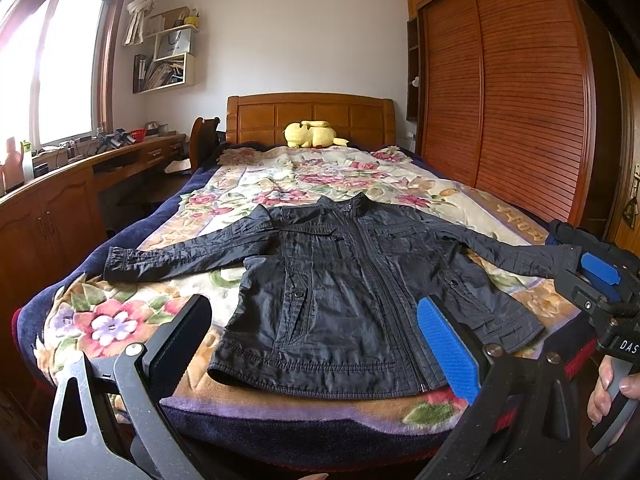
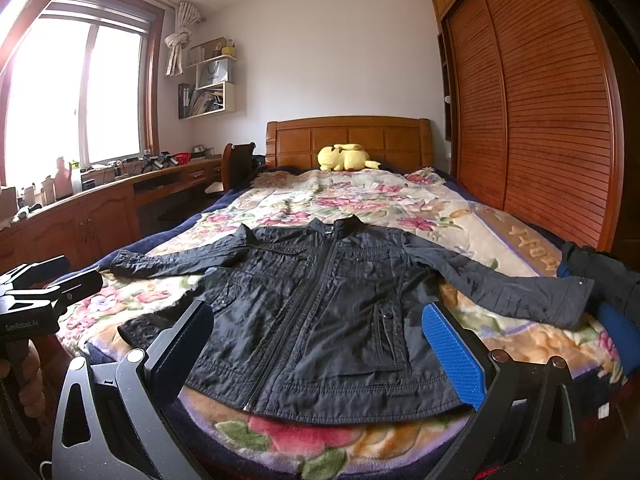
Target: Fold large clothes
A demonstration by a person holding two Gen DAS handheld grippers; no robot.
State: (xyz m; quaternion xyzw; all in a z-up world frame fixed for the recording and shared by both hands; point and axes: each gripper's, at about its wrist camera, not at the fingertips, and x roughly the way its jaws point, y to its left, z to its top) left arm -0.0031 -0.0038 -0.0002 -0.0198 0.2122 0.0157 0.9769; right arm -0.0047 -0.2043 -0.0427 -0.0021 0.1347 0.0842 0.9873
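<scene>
A: Why is the black jacket [image 1: 340,292] laid out like that?

B: It lies face up on the flowered blanket [image 1: 280,176] of the bed [image 1: 312,116], zipped, sleeves stretched out to both sides and hem at the near edge. Spread flat like this, I'd judge it is ready for a first fold, with sleeves and hem within reach.

A: And the tools?

B: The left gripper [image 1: 320,344] hangs above the hem with its fingers spread wide, pinching nothing. The right gripper [image 2: 320,344] does the same over the jacket's lower half, fingers apart and empty. Both sit back from the cloth, so no grasp has begun.

A: Anything hard to see?

B: The cuff near the wardrobe [image 2: 540,120] ends beside a dark and blue bundle [image 2: 600,280]; possibly more clothing, but I cannot tell. The fingers cover parts of the hem. The person shows only as a hand [image 1: 612,392] on a handle.
</scene>
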